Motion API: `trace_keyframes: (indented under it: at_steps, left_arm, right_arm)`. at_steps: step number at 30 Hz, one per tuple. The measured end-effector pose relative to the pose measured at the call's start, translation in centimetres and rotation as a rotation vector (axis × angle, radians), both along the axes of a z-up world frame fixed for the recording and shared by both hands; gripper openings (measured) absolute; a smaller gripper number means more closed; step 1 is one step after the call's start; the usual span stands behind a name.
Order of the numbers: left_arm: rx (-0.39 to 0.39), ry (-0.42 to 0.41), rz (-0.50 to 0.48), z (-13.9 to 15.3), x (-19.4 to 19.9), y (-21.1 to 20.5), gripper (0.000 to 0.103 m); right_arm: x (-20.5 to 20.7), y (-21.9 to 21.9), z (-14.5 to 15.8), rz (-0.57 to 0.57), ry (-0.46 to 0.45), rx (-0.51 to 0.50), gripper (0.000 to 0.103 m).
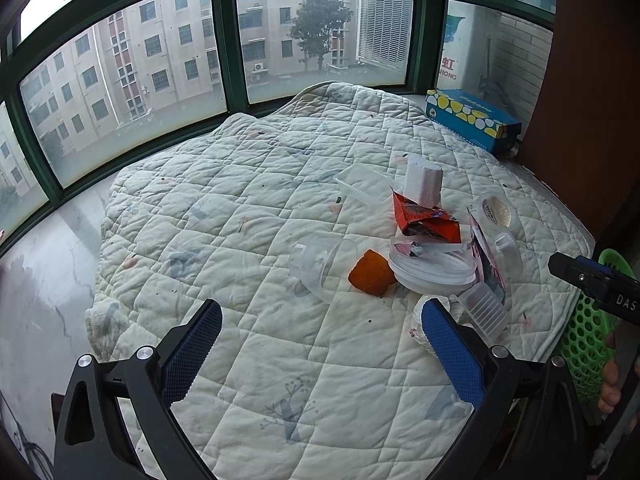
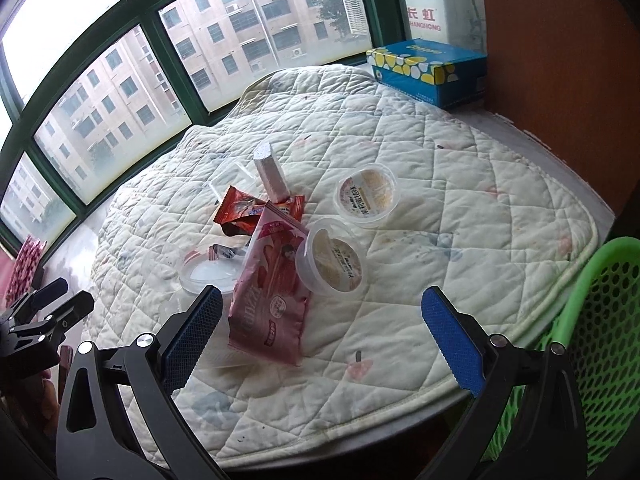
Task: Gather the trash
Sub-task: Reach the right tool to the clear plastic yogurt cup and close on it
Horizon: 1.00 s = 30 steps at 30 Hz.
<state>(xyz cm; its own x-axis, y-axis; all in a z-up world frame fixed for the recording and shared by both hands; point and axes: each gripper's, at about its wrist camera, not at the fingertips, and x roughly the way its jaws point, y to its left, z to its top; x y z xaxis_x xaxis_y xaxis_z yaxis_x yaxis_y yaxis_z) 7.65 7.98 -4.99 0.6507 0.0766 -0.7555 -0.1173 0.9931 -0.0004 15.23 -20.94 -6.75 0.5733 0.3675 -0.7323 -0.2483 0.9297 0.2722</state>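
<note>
Trash lies piled on a quilted white mat (image 1: 248, 208). In the left wrist view I see a clear cup on its side (image 1: 320, 266), an orange peel (image 1: 370, 272), a red wrapper (image 1: 424, 218), a white foam block (image 1: 424, 180) and a round clear lid (image 1: 434, 270). In the right wrist view a pink wrapper (image 2: 272, 284) lies beside two pudding cups (image 2: 334, 262) (image 2: 366, 194). My left gripper (image 1: 322, 352) is open and empty, short of the pile. My right gripper (image 2: 322, 338) is open and empty, just before the pink wrapper.
A green mesh basket (image 2: 600, 320) stands at the mat's right edge, also in the left wrist view (image 1: 592, 340). A blue tissue box (image 2: 428, 68) sits at the back right by the window. A marble sill (image 1: 44, 280) lies left of the mat.
</note>
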Motion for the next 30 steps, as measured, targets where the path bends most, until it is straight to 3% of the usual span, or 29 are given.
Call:
trace_keyframes:
  at_steps: [10,27,30]
  left_arm:
    - [-0.021,0.002,-0.033,-0.5,-0.1,0.5,0.097]
    - [-0.066,0.014,-0.118,-1.6,1.0,0.1,0.097]
    - [-0.082,0.009,-0.164,-1.5,1.1,-0.4,0.097]
  right_arm:
    - [4.4,-0.6,-3.3,0.019,0.093,0.134,0.092]
    - [8.2,-0.1,-6.6,0.095,0.141,0.2,0.081]
    - [8.4,-0.2,-7.2,0.104,0.167,0.23,0.072]
